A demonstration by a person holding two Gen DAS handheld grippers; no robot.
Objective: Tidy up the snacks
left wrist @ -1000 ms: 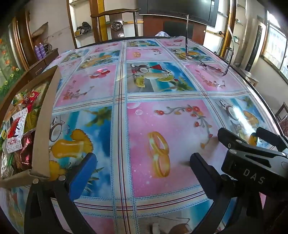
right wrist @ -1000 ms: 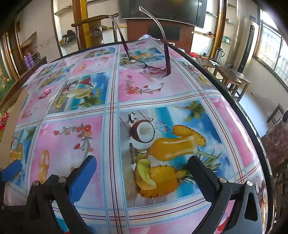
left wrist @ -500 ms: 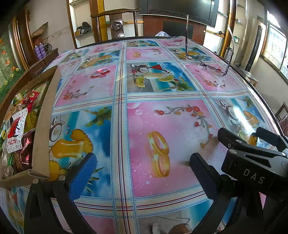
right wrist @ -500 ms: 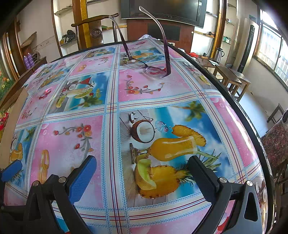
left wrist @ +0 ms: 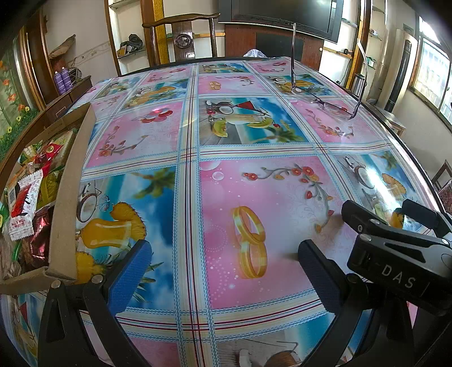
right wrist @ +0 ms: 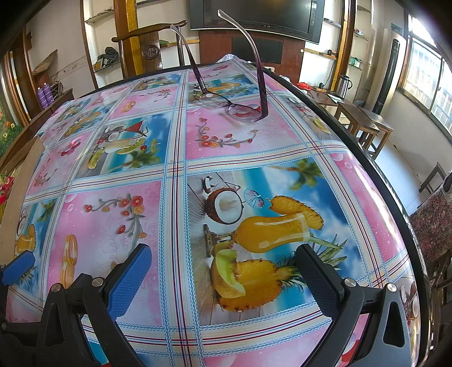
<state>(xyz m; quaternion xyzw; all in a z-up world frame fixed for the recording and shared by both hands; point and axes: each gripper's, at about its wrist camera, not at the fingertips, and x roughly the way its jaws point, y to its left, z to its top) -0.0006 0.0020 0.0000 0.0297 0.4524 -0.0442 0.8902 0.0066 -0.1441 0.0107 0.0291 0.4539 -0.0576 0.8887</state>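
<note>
The assorted foil and paper snack packets (left wrist: 26, 203) sit inside an open brown cardboard box (left wrist: 66, 197) at the far left edge of my left wrist view. The packets are piled together; a white-and-red sachet lies on top, with green, yellow and dark red wrappers around it. The box rests on the glossy tablecloth printed with pink and blue fruit-drink panels (left wrist: 254, 175), which covers the whole tabletop. In my right wrist view only the box's near wall is visible, at the left margin.

My left gripper (left wrist: 223, 262) is positioned low over the tablecloth, just to the right of the box's near corner. Its two blue-padded fingers (left wrist: 130, 271) are spread wide apart with nothing between them; the printed gold rings show in the gap. My right gripper (right wrist: 223, 271) is likewise released: its fingers stand well apart over the printed pineapple and orange drink, holding nothing. In the left wrist view the right gripper's black body, lettered "DAS", appears at the lower right, beside the left gripper.

A pair of purple-framed eyeglasses (right wrist: 234, 106) lies lens-down on the far part of the tablecloth, temples pointing up, well apart from both grippers and the box. Behind the table stand a dark wooden chair (left wrist: 180, 36) and a black flat television (right wrist: 254, 17).
</note>
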